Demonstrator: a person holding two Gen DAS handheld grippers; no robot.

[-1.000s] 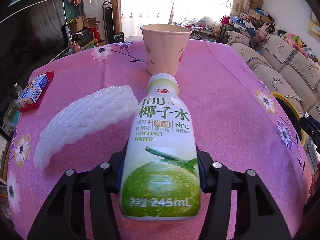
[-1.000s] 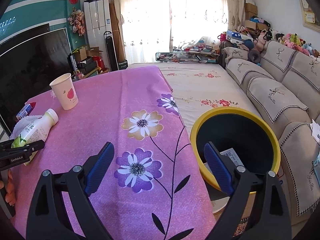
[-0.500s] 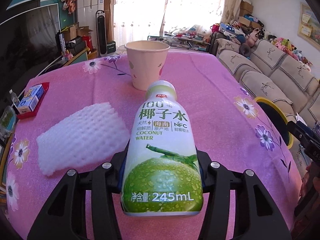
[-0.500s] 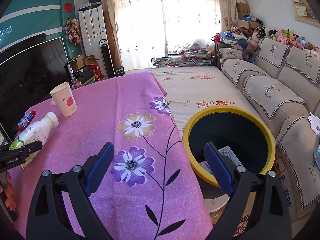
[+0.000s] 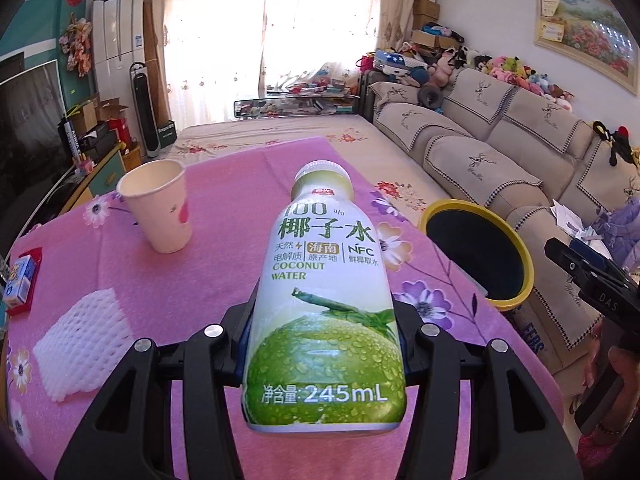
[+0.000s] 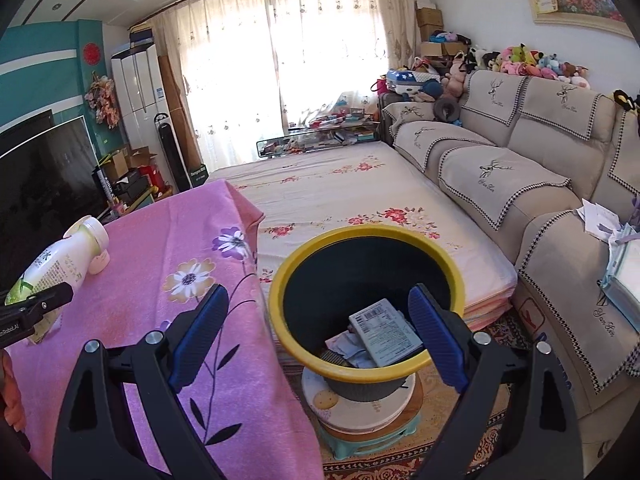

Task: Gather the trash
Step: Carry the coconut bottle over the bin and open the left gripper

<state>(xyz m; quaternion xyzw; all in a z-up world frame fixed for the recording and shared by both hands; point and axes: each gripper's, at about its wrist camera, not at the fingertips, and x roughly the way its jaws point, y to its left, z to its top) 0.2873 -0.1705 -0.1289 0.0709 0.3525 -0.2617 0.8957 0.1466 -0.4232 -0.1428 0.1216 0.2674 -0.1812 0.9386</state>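
Left gripper (image 5: 324, 344) clamped on bottle (image 5: 324, 300), pads pressing both sides of lower body, cap end pointing away from camera. Bottle lifted clear of pink tablecloth (image 5: 224, 256), tilted, cap toward trash bin (image 5: 516, 248). Green-and-white label, white cap.

Relative to bottle, left wrist view: paper cup (image 5: 158, 206) upright on cloth, up and left, well apart. White foam net (image 5: 82, 346) flat on cloth, left, apart. Small blue carton (image 5: 18, 282) on red wrapper further left, at cloth edge. Bin with yellow rim to right, off table edge, below cloth level. Right gripper (image 5: 588, 280) visible beyond bin at right frame edge, seen side-on.

Right wrist view: right gripper (image 6: 318, 334) spread wide, nothing between blue pads, hanging over near rim of bin (image 6: 280, 300). Inside bin: flat box with barcode (image 6: 384, 330) lying on other paper scraps. Bin standing on round stool beside table. Bottle (image 6: 60, 262) at far left of this view, held up over cloth. Sofa (image 6: 520, 168) to right of bin.
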